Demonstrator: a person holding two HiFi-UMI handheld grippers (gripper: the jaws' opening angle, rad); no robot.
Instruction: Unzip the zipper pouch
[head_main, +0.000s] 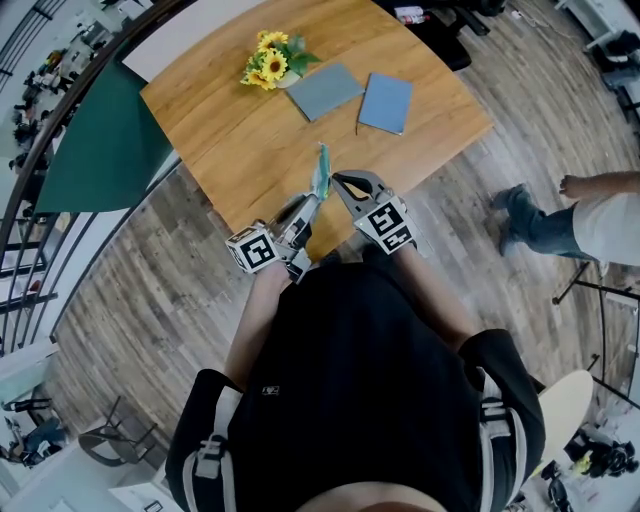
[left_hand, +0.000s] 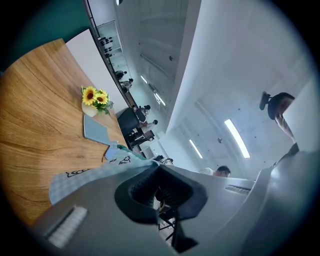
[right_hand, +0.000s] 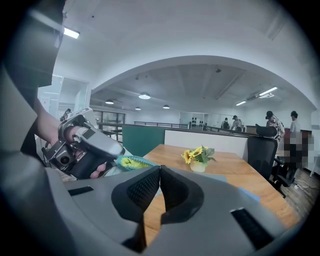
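Note:
The zipper pouch (head_main: 320, 172), pale blue-green checked cloth, stands on edge above the near end of the wooden table (head_main: 230, 130). My left gripper (head_main: 312, 202) is shut on its lower end. In the left gripper view the cloth (left_hand: 92, 175) runs in from the left to the closed jaws of the left gripper (left_hand: 159, 165). My right gripper (head_main: 337, 180) sits just right of the pouch's top, jaws shut. In the right gripper view the right gripper (right_hand: 160, 168) shows nothing between its pads. The pouch's teal rim with yellow inside (right_hand: 131, 161) lies just left of them.
A small pot of sunflowers (head_main: 270, 62) stands at the table's far side, with a grey-blue flat pouch (head_main: 325, 90) and a blue one (head_main: 386, 102) beside it. A green partition (head_main: 100, 140) lies to the left. A person (head_main: 590, 220) stands on the wood floor at right.

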